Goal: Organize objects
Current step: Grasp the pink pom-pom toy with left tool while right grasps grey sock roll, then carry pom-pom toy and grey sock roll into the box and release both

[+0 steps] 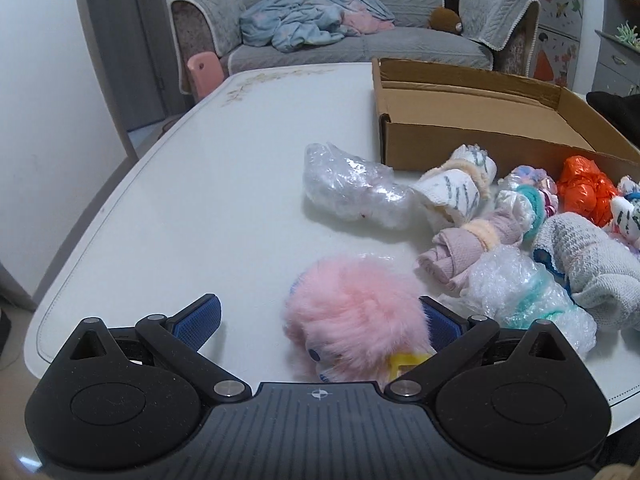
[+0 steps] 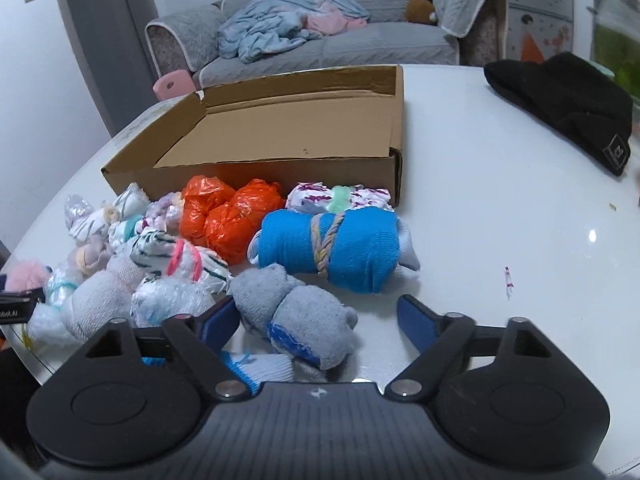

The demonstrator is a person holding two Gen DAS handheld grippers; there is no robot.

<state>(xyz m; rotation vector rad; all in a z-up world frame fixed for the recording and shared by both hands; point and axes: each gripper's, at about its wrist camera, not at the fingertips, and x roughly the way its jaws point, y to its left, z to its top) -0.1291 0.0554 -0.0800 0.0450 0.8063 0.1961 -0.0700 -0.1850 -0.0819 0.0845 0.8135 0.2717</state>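
With the right gripper (image 2: pixel 316 320) wide around the grey roll (image 2: pixel 296 320), its left pad could snag the bubble-wrap bundle (image 2: pixel 172 300) beside it.

Living room behind a glossy white table (image 1: pixel 168 216), lit evenly from indoors.

Against the far wall, a grey quilted sofa (image 1: pixel 400 46) with white-trimmed arm covers, heaped with a crumpled pale blue and pink blanket (image 1: pixel 304 16) and a brown plush toy (image 1: pixel 444 20) by its right arm. To the left, a plain white wall (image 1: pixel 36 92) and a grey door (image 1: pixel 120 40). To the right, a panel painted with flowers and calligraphy (image 1: pixel 552 4). Just past the table's far edge, a pink chair back (image 1: pixel 205 72).
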